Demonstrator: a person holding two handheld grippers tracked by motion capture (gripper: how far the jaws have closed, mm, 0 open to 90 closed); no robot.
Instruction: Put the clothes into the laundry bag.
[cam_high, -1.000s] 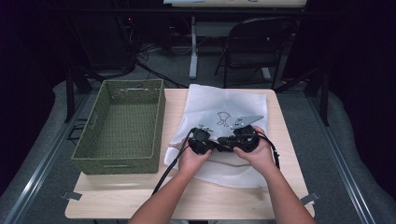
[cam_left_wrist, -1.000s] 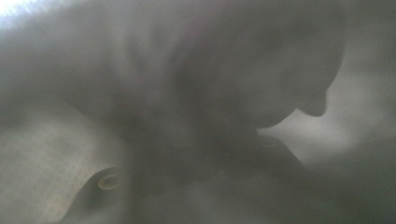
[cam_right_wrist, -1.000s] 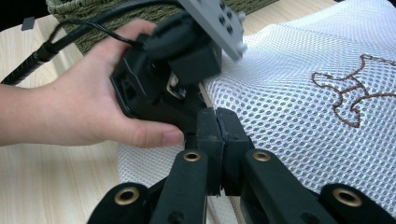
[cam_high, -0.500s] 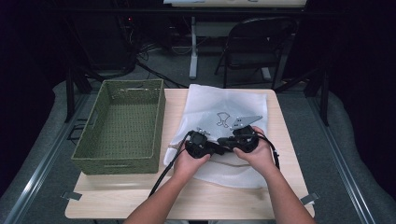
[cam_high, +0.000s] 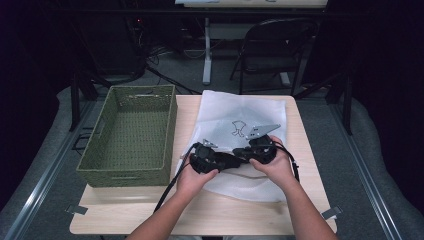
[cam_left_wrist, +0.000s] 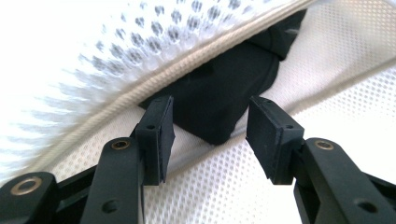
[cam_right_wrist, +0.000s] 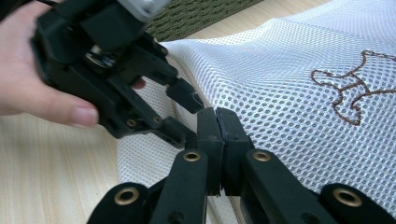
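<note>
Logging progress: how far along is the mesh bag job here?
Early. Done: the right hand-held gripper is shut on the edge of the white mesh bag, lifting it open. In hand: the left hand-held gripper, jaws open, is inside the opening, facing a black item. Left: grasping it, and presumably moving something to the green basket, which holds nothing visible.

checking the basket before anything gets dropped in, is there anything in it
No, the green basket shows bare woven floor in the high view.
</note>
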